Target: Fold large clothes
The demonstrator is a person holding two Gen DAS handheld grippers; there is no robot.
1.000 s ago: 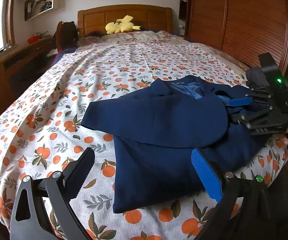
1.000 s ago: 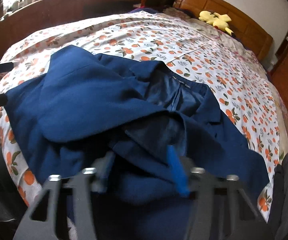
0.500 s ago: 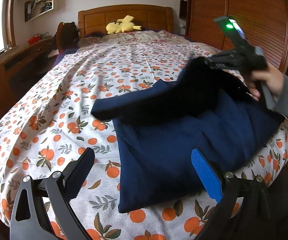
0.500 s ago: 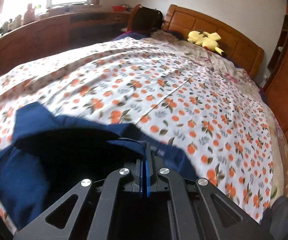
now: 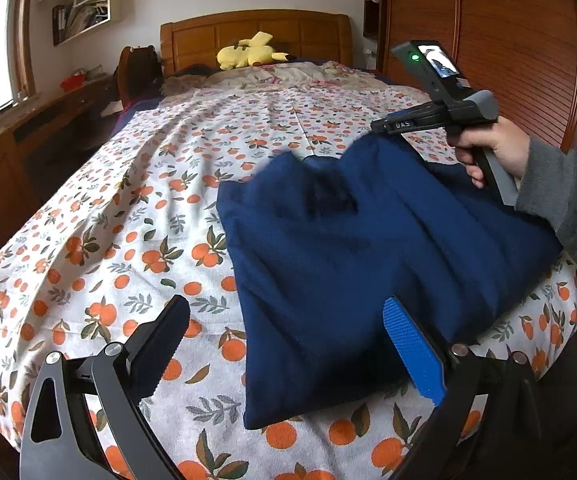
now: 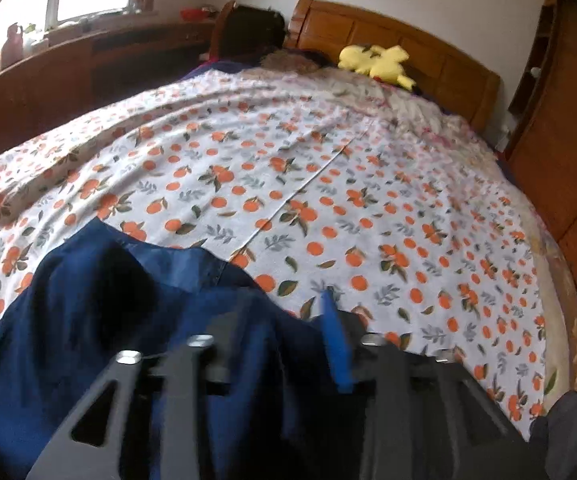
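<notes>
Since a second ago the right gripper (image 5: 384, 125) has carried the top layer of the navy jacket (image 5: 368, 264) away from the foot of the bed (image 5: 136, 208) toward the headboard end and let it drop, so the jacket now lies as one flatter folded slab instead of a heap with a sleeve draped across it. That gripper's jaws are opening; in its own view the blue pad (image 6: 336, 352) stands clear of the other finger, with cloth beneath them but nothing pinched. The left gripper (image 5: 284, 356) hangs just off the foot of the bed, fingers spread wide and holding nothing.

The jacket sits on the orange-print bedspread near the foot of the bed, toward the wardrobe side, its near corner reaching almost to the mattress edge. Its long axis runs from the foot edge up toward the headboard. That near edge lies straight ahead of the left fingers (image 5: 412, 348), just beyond and below their tips, so the left hand looks nearer for the next fold; the right gripper hovers over the far edge, held by a hand in a grey sleeve (image 5: 568, 208).

Counted: one jacket, one bed, two grippers, one yellow plush toy (image 5: 248, 56) against the headboard
</notes>
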